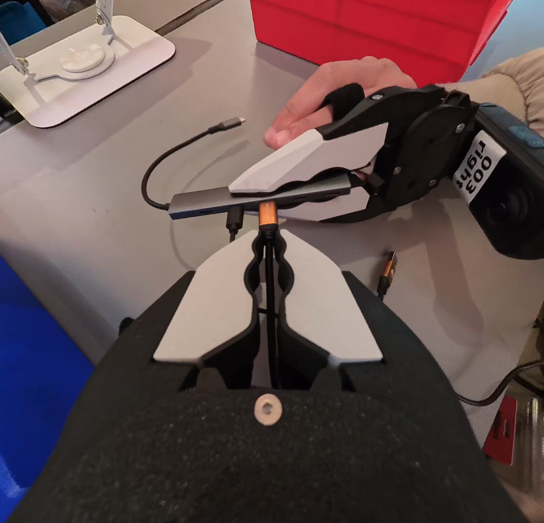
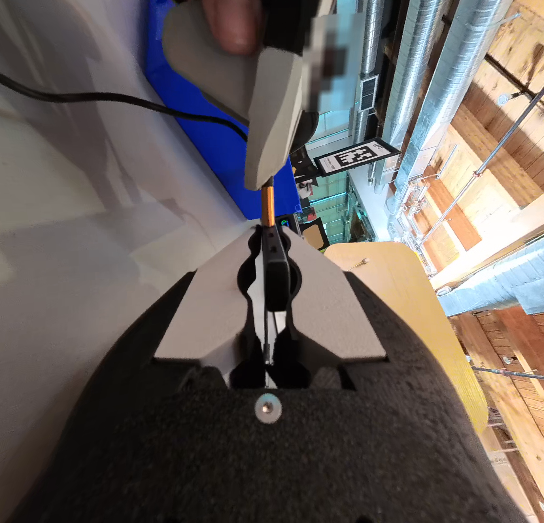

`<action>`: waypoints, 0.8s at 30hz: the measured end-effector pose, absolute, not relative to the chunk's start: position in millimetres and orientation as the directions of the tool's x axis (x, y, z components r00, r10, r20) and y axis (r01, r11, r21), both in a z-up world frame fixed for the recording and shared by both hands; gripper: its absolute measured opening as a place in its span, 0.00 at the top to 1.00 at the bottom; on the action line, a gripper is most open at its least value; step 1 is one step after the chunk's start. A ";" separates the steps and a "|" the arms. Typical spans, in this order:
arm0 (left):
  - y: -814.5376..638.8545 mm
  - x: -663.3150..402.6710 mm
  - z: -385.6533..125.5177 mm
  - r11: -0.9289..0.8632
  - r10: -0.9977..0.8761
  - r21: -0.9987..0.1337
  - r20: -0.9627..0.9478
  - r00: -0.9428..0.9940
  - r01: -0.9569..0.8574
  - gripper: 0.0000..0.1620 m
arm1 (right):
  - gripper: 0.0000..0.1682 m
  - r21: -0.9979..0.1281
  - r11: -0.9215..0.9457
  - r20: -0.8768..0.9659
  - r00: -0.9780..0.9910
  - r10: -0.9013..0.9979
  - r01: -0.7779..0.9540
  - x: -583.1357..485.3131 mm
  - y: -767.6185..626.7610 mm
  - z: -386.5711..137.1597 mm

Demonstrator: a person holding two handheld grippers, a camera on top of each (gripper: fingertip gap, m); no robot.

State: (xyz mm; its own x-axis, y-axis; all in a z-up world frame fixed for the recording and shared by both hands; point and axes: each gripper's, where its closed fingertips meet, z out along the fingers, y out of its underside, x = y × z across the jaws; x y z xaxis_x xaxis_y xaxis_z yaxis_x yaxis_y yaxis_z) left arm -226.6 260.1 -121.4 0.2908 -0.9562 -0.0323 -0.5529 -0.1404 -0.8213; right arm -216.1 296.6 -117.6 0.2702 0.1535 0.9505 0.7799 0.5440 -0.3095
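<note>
My left gripper [image 1: 267, 238] is closed on a black cable [image 1: 270, 302] just behind its orange plug [image 1: 267, 214]; the cable runs back between the fingers. The plug tip meets the side edge of a grey hub [image 1: 265, 198]; I cannot tell whether it is fully seated.

My right gripper [image 1: 294, 198] is clamped flat across the hub, one white finger above, one below, holding it off the grey table [image 1: 103, 214]. The right wrist view confirms this: the hub [image 2: 275, 276] sits edge-on between the fingers, the orange plug [image 2: 268, 205] entering its far end.

Handling judgement: the hub looks rigid, light and smooth-cased, so grip across its broad faces, clear of the ports. The cable is limp; hold it at the stiff strain relief behind the plug, not farther back.

A second black plug [image 1: 234, 215] sits in the port just beside the orange one. The hub's own lead [image 1: 164, 161] loops away across the table. Another orange connector [image 1: 388, 267] lies at right. A white stand [image 1: 88, 67] and red box [image 1: 368, 23] stand beyond.
</note>
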 end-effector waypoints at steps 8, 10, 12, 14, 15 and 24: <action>262.6 -226.6 -124.7 -0.164 -0.953 -0.821 -0.012 0.304 -0.546 0.96 | 0.95 -0.292 0.550 0.956 0.240 0.166 0.783 -217.3 297.5 -121.6; 261.7 -226.4 -121.0 -0.150 -0.954 -0.829 -0.022 0.300 -0.539 0.96 | 0.95 -0.283 0.566 0.959 0.245 0.145 0.774 -216.6 296.7 -116.6; 259.4 -226.7 -116.6 -0.129 -0.957 -0.832 -0.038 0.288 -0.539 0.96 | 0.95 -0.267 0.589 0.962 0.249 0.114 0.763 -216.8 294.0 -111.4; 257.4 -229.7 -115.0 -0.118 -0.958 -0.825 -0.052 0.283 -0.552 0.96 | 0.95 -0.269 0.591 0.961 0.254 0.111 0.761 -217.5 292.5 -110.7; 261.9 -235.8 -109.9 -0.120 -0.947 -0.833 -0.067 0.313 -0.541 0.96 | 0.95 -0.248 0.503 0.968 0.233 0.095 0.828 -202.9 305.5 -116.9; 228.6 -244.3 -115.8 -0.102 -0.984 -0.817 -0.001 0.177 -0.568 0.96 | 0.95 -0.329 0.490 0.944 0.274 0.183 0.807 -199.8 313.7 -126.2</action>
State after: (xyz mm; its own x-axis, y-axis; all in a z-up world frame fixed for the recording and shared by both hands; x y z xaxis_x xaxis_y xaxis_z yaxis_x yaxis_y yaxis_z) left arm -244.3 228.6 -115.8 0.1770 -0.9842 -0.0005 -0.5680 -0.1017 -0.8167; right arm -199.8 313.7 -126.2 0.2739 0.1829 0.9442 0.8071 0.4902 -0.3291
